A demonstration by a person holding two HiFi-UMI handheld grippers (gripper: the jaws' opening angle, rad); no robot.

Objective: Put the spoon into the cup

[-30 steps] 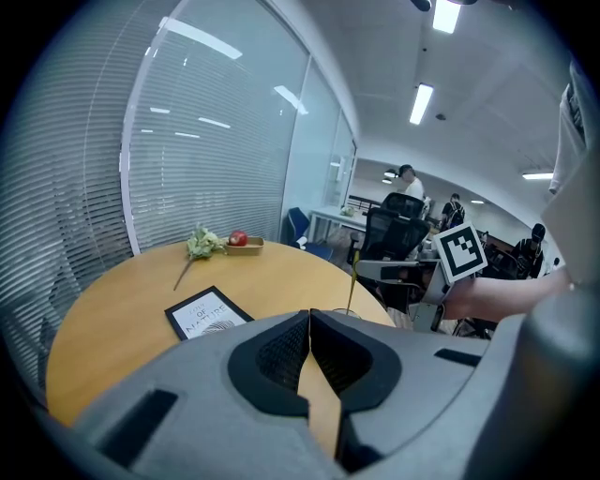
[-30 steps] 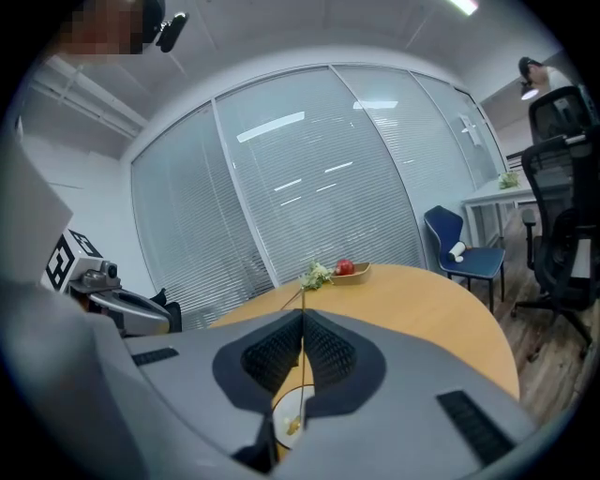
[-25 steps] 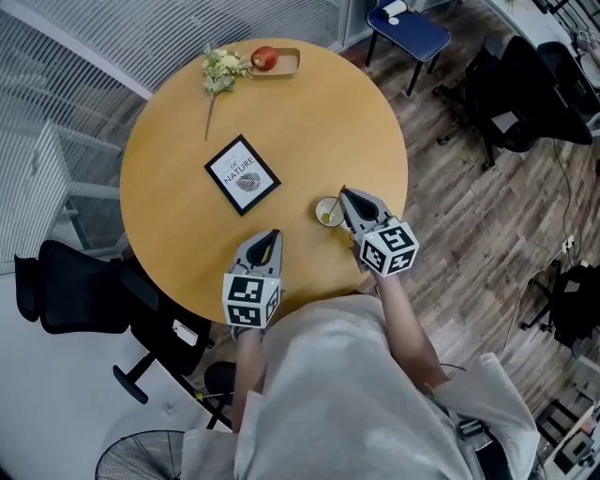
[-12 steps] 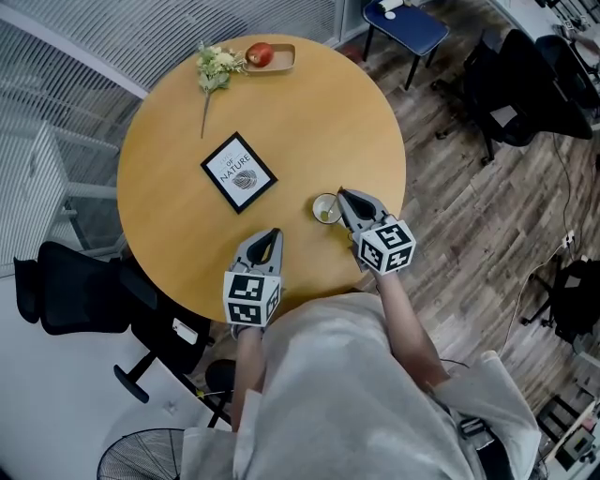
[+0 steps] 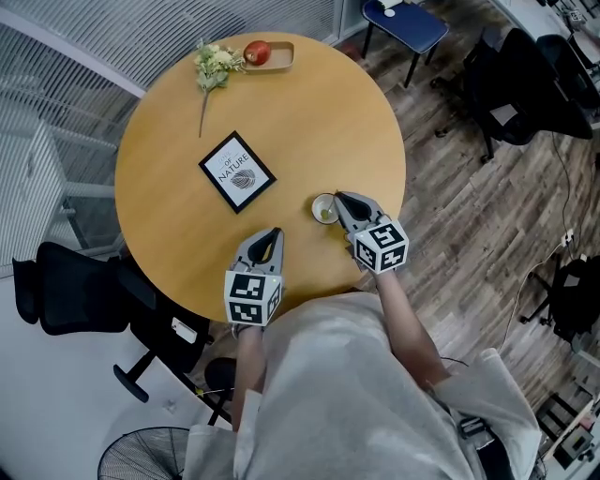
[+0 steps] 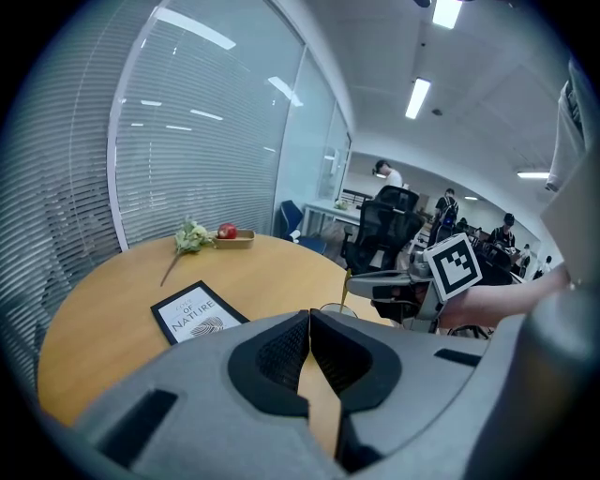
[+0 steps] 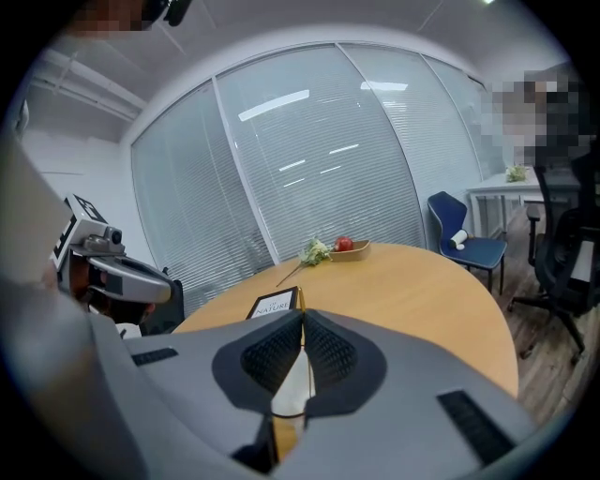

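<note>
A small glass cup stands near the right edge of the round wooden table. My right gripper hangs just over the cup, shut on a thin golden spoon. The spoon points straight down, with its lower end inside the cup. In the right gripper view the spoon handle shows pinched between the pads, and the cup lies right below them. My left gripper rests over the table's front edge, left of the cup, shut with nothing in it.
A black-framed card reading "of Nature" lies mid-table. At the far edge sit a flower sprig and a wooden tray with an apple. A blue chair and black office chairs stand around the table.
Only the head view has shifted a little. The right gripper stays over the cup with the spoon, and the left gripper has not moved.
</note>
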